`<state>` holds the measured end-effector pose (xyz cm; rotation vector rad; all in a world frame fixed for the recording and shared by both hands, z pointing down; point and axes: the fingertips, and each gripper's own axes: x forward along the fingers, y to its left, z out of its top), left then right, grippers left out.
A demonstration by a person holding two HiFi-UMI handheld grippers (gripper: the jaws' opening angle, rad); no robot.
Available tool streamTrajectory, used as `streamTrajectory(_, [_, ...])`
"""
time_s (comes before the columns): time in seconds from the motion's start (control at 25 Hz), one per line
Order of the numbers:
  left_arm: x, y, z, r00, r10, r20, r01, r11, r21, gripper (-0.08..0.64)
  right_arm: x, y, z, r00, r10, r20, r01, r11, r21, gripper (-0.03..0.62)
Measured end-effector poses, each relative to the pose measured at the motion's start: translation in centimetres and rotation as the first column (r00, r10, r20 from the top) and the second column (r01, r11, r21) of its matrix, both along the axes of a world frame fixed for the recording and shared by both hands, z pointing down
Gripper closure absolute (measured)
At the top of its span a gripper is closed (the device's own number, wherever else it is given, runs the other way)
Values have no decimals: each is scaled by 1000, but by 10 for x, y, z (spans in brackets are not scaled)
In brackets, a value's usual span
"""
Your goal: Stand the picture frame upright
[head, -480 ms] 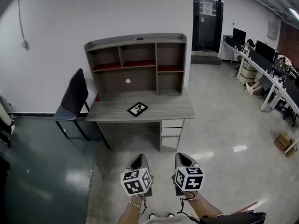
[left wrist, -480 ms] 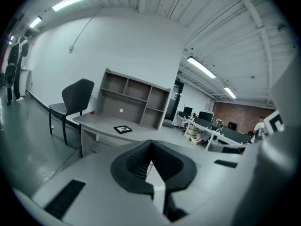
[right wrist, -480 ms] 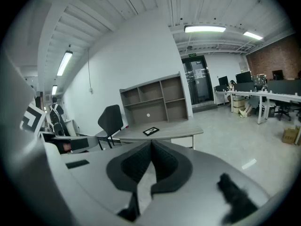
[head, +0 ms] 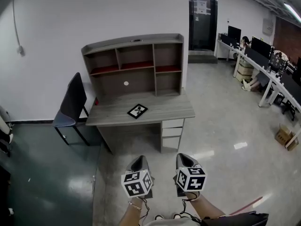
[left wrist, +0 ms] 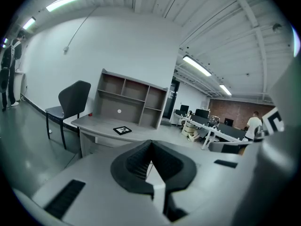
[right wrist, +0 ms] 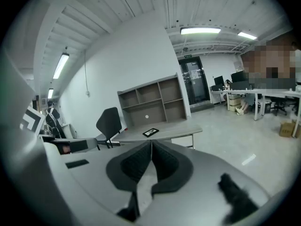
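A black picture frame [head: 137, 110] lies flat near the middle of the grey desk [head: 164, 111], far ahead of both grippers. It also shows small in the left gripper view as the picture frame [left wrist: 122, 130] and in the right gripper view as the picture frame [right wrist: 150, 132]. My left gripper [head: 139, 161] and right gripper [head: 184, 158] hang side by side low in the head view, well short of the desk, over the floor. Both are shut with nothing between the jaws: left gripper [left wrist: 151, 143], right gripper [right wrist: 151, 142].
The desk carries a shelf hutch [head: 134, 62] at its back and drawers [head: 172, 132] under its right side. A dark chair [head: 73, 102] stands at its left. Office desks [head: 275, 84] with seated people line the far right wall. A cardboard box [head: 285, 136] sits on the floor at right.
The desk and room have shifted slightly left and up in the head view; the grippers keep their place in the picture.
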<state>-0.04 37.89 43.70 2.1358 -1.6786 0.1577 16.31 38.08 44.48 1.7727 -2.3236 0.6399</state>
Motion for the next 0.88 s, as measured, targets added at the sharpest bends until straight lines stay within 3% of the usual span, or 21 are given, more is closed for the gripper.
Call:
streamTrajectory(0.4, [-26,5,24,1000,-12,-5,11,999,-42,555,-14,8,18,999,39,-9,-39,999,-35,560])
streamTrajectory(0.88, [-54,-27,35,997,-72,-7,71,996,-55,555,-39,-35,25,1000,-8,-1,8,999,-42,560])
